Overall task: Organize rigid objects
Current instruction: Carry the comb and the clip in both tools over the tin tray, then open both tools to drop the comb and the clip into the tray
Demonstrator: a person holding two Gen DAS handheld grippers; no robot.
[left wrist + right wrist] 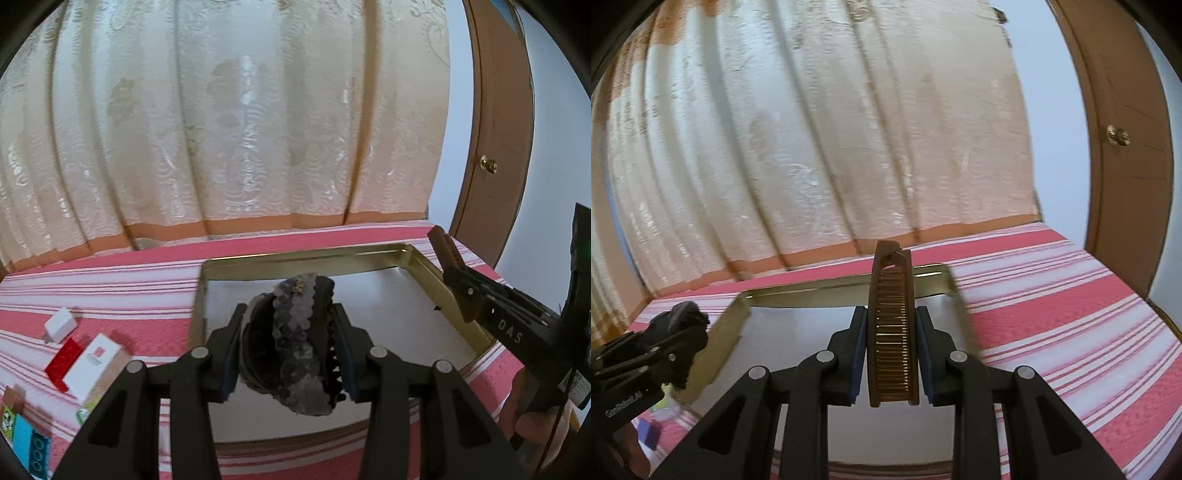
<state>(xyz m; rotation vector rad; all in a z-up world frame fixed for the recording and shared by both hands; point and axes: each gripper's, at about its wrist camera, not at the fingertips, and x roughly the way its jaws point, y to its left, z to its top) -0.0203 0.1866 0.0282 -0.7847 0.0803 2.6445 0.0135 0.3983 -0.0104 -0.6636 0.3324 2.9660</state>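
My left gripper [290, 330] is shut on a black claw hair clip [291, 343] with a grey sequined band, held above the near half of a shallow gold-rimmed tin tray [306, 256]. My right gripper [892, 334] is shut on a brown toothed hair comb clip [892, 325] that stands on edge between the pads, over the same tray [812, 291]. In the left wrist view the right gripper [458, 280] comes in from the right over the tray's right rim with the brown clip [445, 245] sticking out. The right wrist view shows the left gripper [677, 332] at the tray's left rim.
The tray lies on a pink and white striped cloth [110, 284]. To its left are a small white box [60, 325], a red and white box [83, 363] and blue toy pieces [31, 448]. A cream curtain [240, 129] hangs behind; a brown door [495, 147] stands at right.
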